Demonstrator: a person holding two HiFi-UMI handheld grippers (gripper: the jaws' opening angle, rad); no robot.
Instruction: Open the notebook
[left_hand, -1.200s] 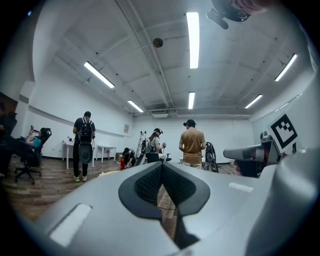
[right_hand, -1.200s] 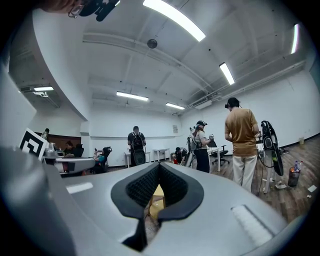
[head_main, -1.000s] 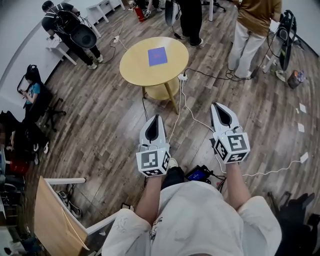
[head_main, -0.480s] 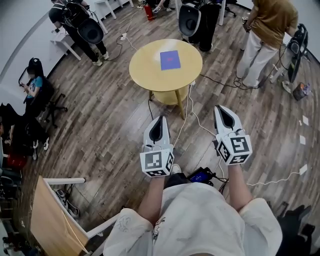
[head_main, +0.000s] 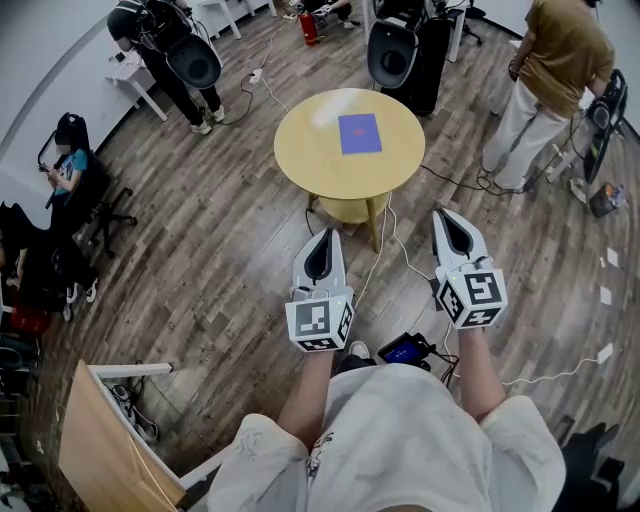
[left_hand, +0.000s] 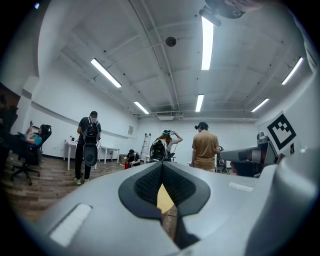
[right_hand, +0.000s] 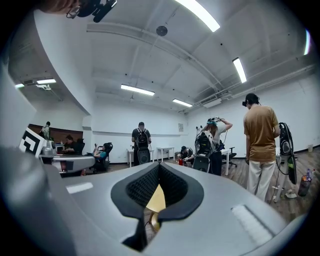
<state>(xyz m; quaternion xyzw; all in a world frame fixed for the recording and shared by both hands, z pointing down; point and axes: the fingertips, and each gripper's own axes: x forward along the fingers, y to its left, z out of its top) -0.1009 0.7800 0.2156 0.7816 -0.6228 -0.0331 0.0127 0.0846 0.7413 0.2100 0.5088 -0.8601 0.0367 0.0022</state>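
Observation:
A closed purple notebook (head_main: 360, 133) lies flat near the middle of a round yellow table (head_main: 310, 150) in the head view. My left gripper (head_main: 322, 233) and right gripper (head_main: 443, 213) are held side by side and level, over the wooden floor a step short of the table. Both are shut with nothing between the jaws. In the left gripper view, the left gripper (left_hand: 161, 165) shows a sliver of the yellow table (left_hand: 164, 198) through the slot behind its tips. The right gripper (right_hand: 159, 165) shows a sliver of the same table (right_hand: 156, 199).
White cables (head_main: 378, 250) trail across the floor from under the table, past a small device (head_main: 404, 349) by my feet. People stand beyond the table: one in a brown shirt (head_main: 555, 70) at the right, one with a backpack (head_main: 180, 55) at the left. A wooden panel (head_main: 100, 445) leans at the lower left.
The table and notebook have come closer and slid right in the head view as I walk forward. Both grippers travel with me, still shut and level.

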